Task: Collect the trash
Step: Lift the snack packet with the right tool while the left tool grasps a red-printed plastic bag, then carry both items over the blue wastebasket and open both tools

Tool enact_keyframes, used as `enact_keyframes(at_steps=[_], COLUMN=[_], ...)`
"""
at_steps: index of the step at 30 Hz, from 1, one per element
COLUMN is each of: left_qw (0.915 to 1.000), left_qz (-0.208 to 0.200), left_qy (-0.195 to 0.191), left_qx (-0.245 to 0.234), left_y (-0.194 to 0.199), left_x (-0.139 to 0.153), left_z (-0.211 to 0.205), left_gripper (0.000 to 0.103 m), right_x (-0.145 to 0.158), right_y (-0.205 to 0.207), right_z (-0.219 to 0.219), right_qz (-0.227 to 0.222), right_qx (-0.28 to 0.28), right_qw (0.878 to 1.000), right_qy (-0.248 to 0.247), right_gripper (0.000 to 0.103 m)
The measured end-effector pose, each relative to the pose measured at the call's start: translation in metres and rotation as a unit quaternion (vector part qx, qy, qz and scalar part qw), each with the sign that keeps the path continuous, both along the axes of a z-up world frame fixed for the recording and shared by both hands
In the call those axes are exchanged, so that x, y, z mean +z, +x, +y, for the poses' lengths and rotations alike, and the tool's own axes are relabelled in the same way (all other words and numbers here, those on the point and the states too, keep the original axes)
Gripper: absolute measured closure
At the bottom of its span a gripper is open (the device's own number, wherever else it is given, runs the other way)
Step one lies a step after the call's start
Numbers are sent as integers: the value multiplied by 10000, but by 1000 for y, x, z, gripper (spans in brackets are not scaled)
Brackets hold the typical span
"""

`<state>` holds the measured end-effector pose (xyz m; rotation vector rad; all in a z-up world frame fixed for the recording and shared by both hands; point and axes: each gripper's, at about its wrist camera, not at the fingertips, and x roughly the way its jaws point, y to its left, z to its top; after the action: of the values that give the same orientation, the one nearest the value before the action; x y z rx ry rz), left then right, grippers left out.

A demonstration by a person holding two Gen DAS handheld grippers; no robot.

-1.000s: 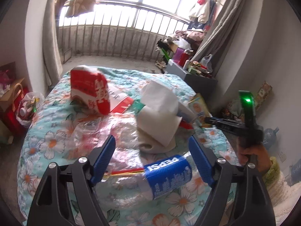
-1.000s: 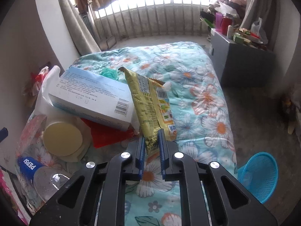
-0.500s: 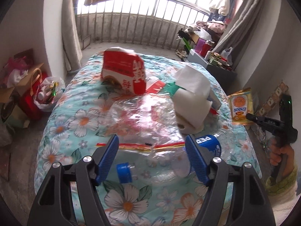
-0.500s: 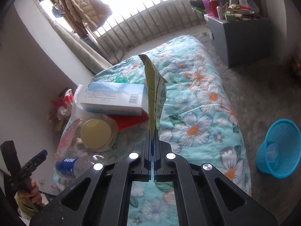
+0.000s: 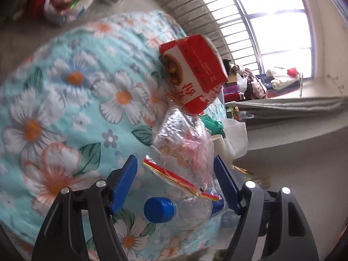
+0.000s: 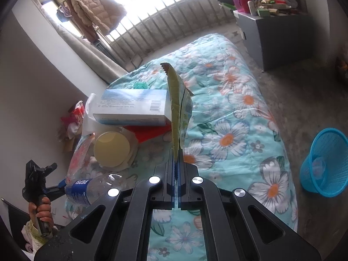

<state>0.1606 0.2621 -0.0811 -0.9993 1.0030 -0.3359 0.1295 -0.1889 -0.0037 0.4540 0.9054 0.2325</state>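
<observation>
left gripper (image 5: pixel 176 181) rolled; one bottle (image 5: pixel 180 208), one basket (image 6: pixel 324 163).

- The right hand-held gripper (image 6: pixel 176 163) has its jaws pressed together on the bottom edge of a yellow-green snack packet (image 6: pixel 177 106), which stands upright above the bed (image 6: pixel 239 113).
- On the floral bedspread lie a pale blue box (image 6: pixel 132 108), a round cream lid (image 6: pixel 112 146) and a Pepsi bottle (image 6: pixel 91 187).
- A blue mesh basket (image 6: pixel 324 163) stands on the floor, apart from the bed.
- At lower left, a hand (image 6: pixel 42 211) grips the handle of the left hand-held gripper (image 6: pixel 54 190), near the bottle.
</observation>
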Motion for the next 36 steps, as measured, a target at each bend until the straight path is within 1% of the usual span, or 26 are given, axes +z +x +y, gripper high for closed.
enact_keyframes(at_steps=[2, 5, 6, 7, 8, 9, 10, 11, 12, 13, 14, 16, 18, 22, 26, 30, 33, 35, 36], left_qw=[9996, 9978, 9965, 9948, 9922, 9903, 9897, 9905, 9928, 9940, 9945, 9948, 9953, 9954, 9935, 9878, 9802, 9717, 9660], left_qz=[134, 159, 107, 20, -122, -278, -403, -459, -435, -384, -319, -222, -305, -585, -947, -1456, -1832, -2116, -2266], left_qy=[-261, -645, -827, -1018, -1241, -1363, -1376, -1293, -1120, -1027, -990, -987, -894, -696, -498, -160, 205, 467, 608], left_qx=[48, 51, 68, 74, 58, 44, 32, 32, -7, -50, -91, -142, -187, -290, -392, -525, -729, -942, -1087], left_y=[3, 5, 5, 5, 4, 2, 1, 0, 1, 2, 4, 6, 3, -4, -13, -30, -43, -53, -58], left_x=[-11, -21, -22, -22, -19, -16, -12, -9, -7, -8, -9, -13, -9, 12, 38, 72, 99, 118, 129], left_z=[2, -1, -1, 0, 0, 0, -1, -2, -6, -9, -13, -20, -24, -30, -37, -41, -53, -67, -77], left_gripper=[35, 42, 47, 50, 50, 50, 51, 51, 56, 66, 71, 88, 93, 98, 99, 99, 99, 99, 99], right_x=[0, -1, -1, -1, -1, 0, 0, 0, 0, -1, -2, -2, -1, 6, 15, 25, 34, 42, 45], right_y=[0, 0, 0, 0, 0, 0, 0, 0, 0, 0, 0, 1, 0, -4, -13, -22, -30, -38, -41], right_z=[0, 1, 1, 1, 1, 1, 1, 1, 1, 1, 1, 1, 1, 2, 0, -1, -3, -6, -8], right_qz=[9, 43, 54, 60, 67, 74, 76, 74, 75, 81, 91, 102, 92, 16, -117, -254, -386, -512, -563], right_qx=[-6, -30, -41, -46, -53, -60, -64, -71, -80, -90, -99, -101, -100, -114, -153, -159, -174, -210, -237], right_qw=[10000, 10000, 10000, 10000, 10000, 9999, 9999, 9999, 9999, 9999, 9999, 9999, 9999, 9999, 9998, 9995, 9991, 9985, 9981], right_qy=[-8, -25, -36, -44, -52, -63, -69, -71, -70, -67, -57, -4, 26, -49, -64, -75, -51, -43, -36], right_gripper=[103, 103, 103, 103, 103, 103, 103, 103, 103, 103, 103, 103, 103, 103, 103, 103, 103, 103, 103])
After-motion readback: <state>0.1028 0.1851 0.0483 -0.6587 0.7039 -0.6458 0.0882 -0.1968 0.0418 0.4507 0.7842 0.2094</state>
